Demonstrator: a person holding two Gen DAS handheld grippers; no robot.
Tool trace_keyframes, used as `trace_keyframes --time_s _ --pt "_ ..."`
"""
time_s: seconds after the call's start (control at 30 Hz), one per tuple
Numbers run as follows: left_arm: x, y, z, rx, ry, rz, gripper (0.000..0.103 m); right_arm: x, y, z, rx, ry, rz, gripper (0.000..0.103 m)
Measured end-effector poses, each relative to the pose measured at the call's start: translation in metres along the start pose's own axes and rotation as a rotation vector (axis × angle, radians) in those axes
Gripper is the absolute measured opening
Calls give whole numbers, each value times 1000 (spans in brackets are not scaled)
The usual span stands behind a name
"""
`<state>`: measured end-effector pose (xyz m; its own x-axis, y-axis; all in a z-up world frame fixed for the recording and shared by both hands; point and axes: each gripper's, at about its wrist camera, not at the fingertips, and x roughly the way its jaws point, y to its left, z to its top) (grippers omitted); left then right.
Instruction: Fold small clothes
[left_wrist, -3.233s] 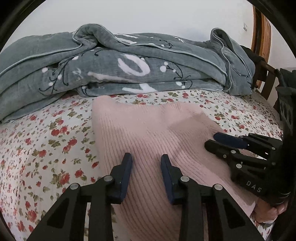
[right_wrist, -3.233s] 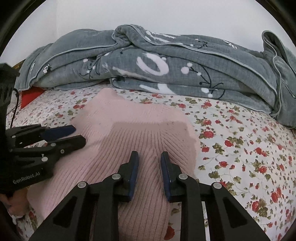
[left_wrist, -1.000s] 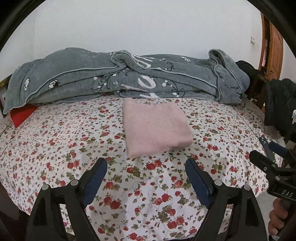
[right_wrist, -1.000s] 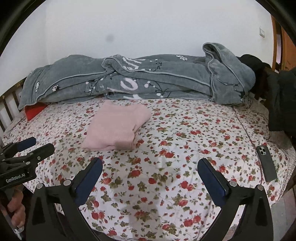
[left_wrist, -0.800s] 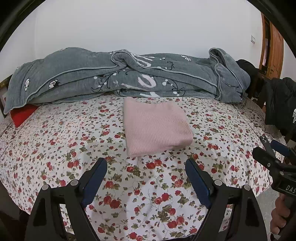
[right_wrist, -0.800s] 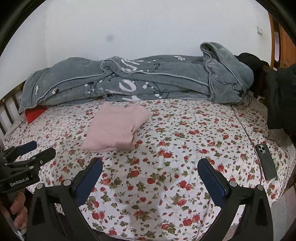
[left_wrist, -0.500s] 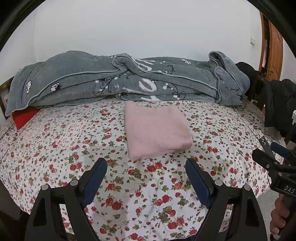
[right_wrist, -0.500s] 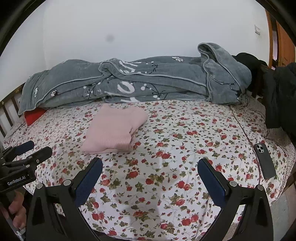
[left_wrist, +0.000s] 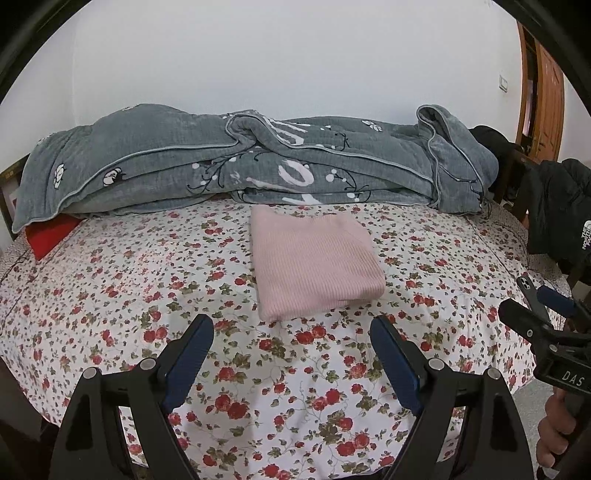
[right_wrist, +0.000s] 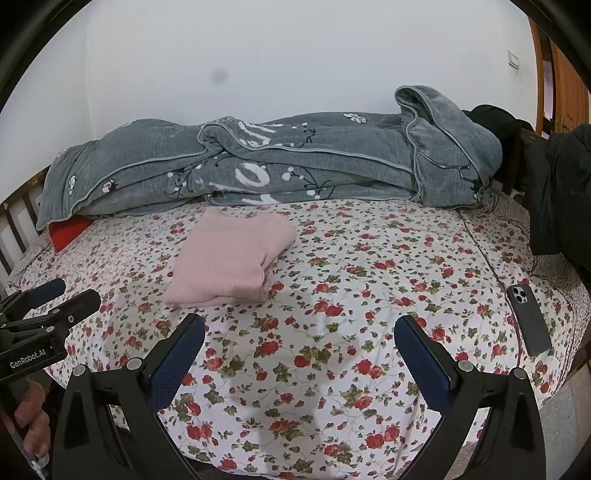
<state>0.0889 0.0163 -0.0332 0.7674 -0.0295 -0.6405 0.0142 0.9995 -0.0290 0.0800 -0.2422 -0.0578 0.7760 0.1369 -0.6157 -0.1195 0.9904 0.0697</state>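
Floral-sheeted bed (left_wrist: 110, 295) carries our pink sweater (left_wrist: 314, 264), folded into a neat rectangle just before the grey quilt (left_wrist: 258, 162) at the far edge, long axis running away from us. Left tool (left_wrist: 291, 354) faces it squarely (nearer), right tool (right_wrist: 299, 354) sees it leftward; both gape wide, empty. Phone (right_wrist: 530, 319) lies well apart at the right edge.

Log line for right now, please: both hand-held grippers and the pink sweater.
left hand-held gripper: open, empty | right hand-held gripper: open, empty | pink sweater: folded, flat on floral bedsheet, untouched | phone: on bed edge
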Motion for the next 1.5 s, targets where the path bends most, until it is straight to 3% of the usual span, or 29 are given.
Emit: trace_keyframes --time_s 1.5 --pt "-7 8 6 -11 -9 -1 86 -5 3 2 8 0 2 101"
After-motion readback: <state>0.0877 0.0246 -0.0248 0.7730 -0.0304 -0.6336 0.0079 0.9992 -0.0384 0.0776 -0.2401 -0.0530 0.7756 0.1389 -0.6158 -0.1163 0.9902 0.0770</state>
